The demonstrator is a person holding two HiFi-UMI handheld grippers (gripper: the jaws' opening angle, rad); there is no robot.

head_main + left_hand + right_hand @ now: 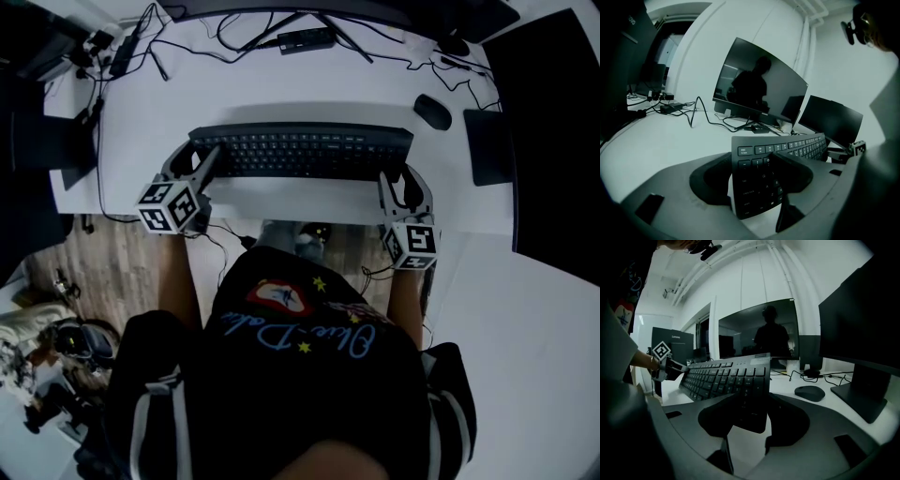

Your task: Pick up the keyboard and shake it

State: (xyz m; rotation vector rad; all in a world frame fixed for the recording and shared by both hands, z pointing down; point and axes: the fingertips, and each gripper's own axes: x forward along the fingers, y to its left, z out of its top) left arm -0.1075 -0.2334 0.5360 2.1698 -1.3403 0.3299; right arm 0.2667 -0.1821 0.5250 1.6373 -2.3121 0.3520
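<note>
I read the keyboard [300, 150] as matt black plastic; desk [281, 89] smooth matt white; floor [103, 258] grained wood; monitor screen [759, 89] glossy.

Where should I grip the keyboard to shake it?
By its short ends, from either side, one jaw on the keys, one underneath: the keyboard is long, thin and flat, so end grips likely resist twisting. The left gripper and right gripper hold it so.
</note>
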